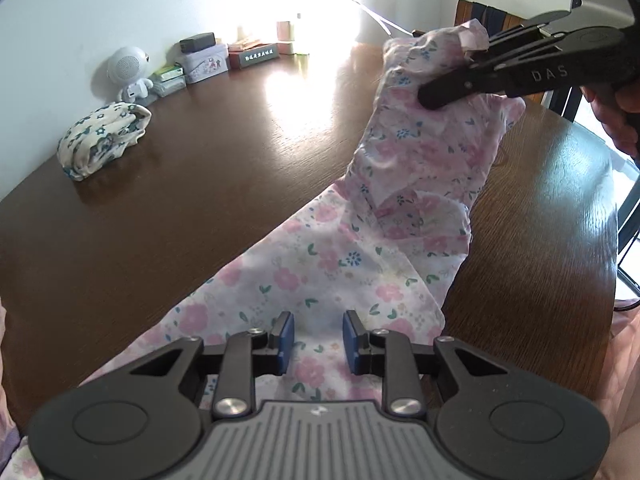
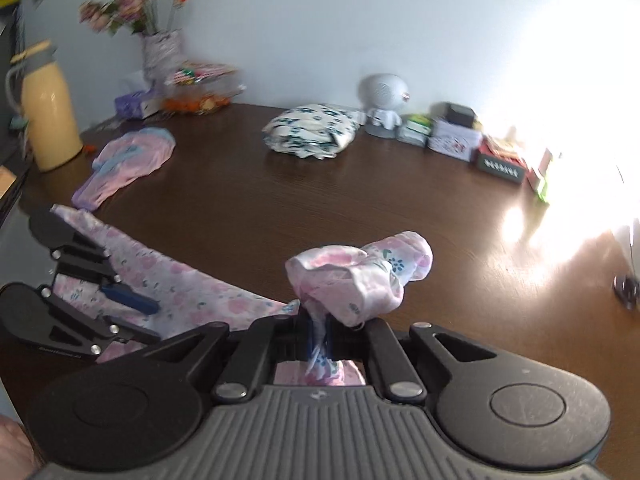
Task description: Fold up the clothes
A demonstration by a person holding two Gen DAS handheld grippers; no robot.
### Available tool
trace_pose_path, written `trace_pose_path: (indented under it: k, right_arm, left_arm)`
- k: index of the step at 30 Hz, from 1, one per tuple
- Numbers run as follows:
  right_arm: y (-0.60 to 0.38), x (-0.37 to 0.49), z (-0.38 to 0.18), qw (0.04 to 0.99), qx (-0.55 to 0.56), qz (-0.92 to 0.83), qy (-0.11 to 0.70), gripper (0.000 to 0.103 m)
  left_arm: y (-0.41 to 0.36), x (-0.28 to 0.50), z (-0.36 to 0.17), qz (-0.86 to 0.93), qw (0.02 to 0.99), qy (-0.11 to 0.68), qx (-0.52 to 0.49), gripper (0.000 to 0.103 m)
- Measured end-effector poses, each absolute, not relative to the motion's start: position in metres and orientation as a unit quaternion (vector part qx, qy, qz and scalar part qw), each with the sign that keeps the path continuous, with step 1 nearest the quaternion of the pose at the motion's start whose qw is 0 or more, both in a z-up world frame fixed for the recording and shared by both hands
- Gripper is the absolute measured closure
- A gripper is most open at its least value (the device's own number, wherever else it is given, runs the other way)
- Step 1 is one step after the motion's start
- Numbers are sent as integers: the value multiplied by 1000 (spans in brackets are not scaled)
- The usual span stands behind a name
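Left wrist view: pink floral garment (image 1: 320, 264) stretches across the dark wooden table (image 1: 180, 184), one end lifted off it. Right gripper (image 2: 320, 344) pinches that bunched end tight. Left gripper (image 1: 319, 342) hangs over the flat part, pads apart. Folded blue-flowered cloth (image 1: 102, 136) sits near the wall.

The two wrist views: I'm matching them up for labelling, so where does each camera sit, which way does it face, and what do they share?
Left wrist: on the left tool, looking down over the pink floral garment across the table; a hand shows at right.
Right wrist: on the right tool, shut on that garment's bunched end, facing the wall.
Shared: the garment, each other's tool, the folded blue-flowered cloth, the white speaker.
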State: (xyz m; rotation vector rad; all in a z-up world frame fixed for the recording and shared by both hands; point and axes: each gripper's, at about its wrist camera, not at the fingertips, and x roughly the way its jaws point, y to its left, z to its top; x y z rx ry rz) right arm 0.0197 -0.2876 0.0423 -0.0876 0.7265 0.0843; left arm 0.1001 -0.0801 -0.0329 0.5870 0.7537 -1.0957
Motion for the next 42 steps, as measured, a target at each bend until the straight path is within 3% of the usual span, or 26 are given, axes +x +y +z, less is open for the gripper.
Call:
trace_pose_path:
  k: [11,15,29,32,34,36,42]
  right_arm:
    - [-190,43,34,899,-167,71,398,98]
    - [-173,52,20,893,-155,75,415,98]
    - [-161,64,-11,896,-77,74,431,96]
    - [-164,58,-5,901,-53,94,420,87]
    - [-166,54,-2,904,-37,107,413,70]
    - [-174,42,18,910,-11,130,393,61]
    - [-218,5,58,930,5,121,346,59]
  left_arm:
    - [-54,100,-27,-535,751,322,214,73]
    - [-36,93,-20,-537,758,308,203,68]
    - [-18,98,-36,-521,756,335,213,69]
    - [-18,98,-35,-517,758,339,208,69]
    - [-17,99,-34,-514,759,343,204,68]
    - [-13,101,-32,-511,761,349,195,68]
    - [0,101,-17,-486,781,348,184,68]
